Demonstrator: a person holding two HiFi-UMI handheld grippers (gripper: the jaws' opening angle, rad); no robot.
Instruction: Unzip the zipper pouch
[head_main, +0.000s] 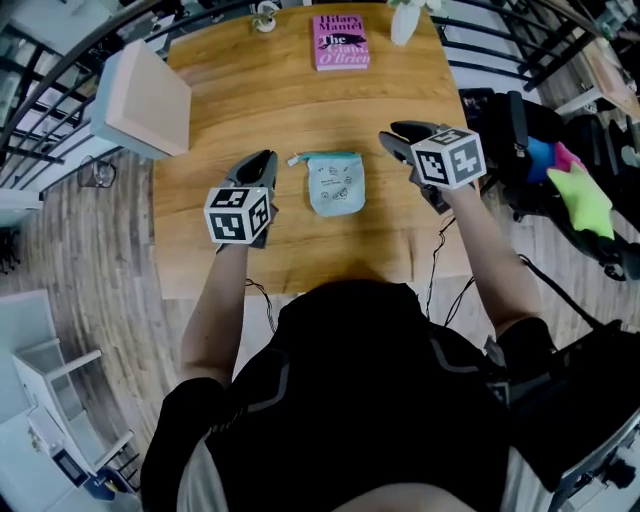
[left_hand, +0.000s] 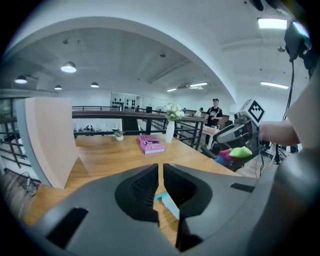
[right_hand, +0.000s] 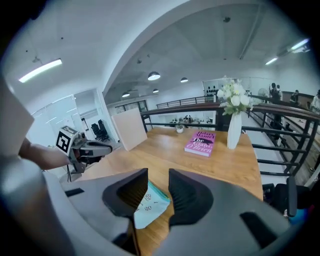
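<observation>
A light teal zipper pouch (head_main: 335, 184) with small printed drawings lies flat on the wooden table (head_main: 300, 110), its zipper edge at the far end. My left gripper (head_main: 262, 168) hovers above the table just left of the pouch, jaws shut with nothing between them. In the left gripper view (left_hand: 160, 168) a corner of the pouch (left_hand: 168, 201) shows below the closed jaws. My right gripper (head_main: 397, 141) hangs above the table to the pouch's right, open and empty. The right gripper view (right_hand: 158, 176) looks down on the pouch (right_hand: 150, 203) under its parted jaws.
A pink book (head_main: 341, 42) lies at the table's far edge beside a white vase of flowers (right_hand: 233, 131) and a small pot (head_main: 264, 18). A pale boxy panel (head_main: 145, 98) stands at the left. A black seat with bright green and pink items (head_main: 585, 195) sits off the right side.
</observation>
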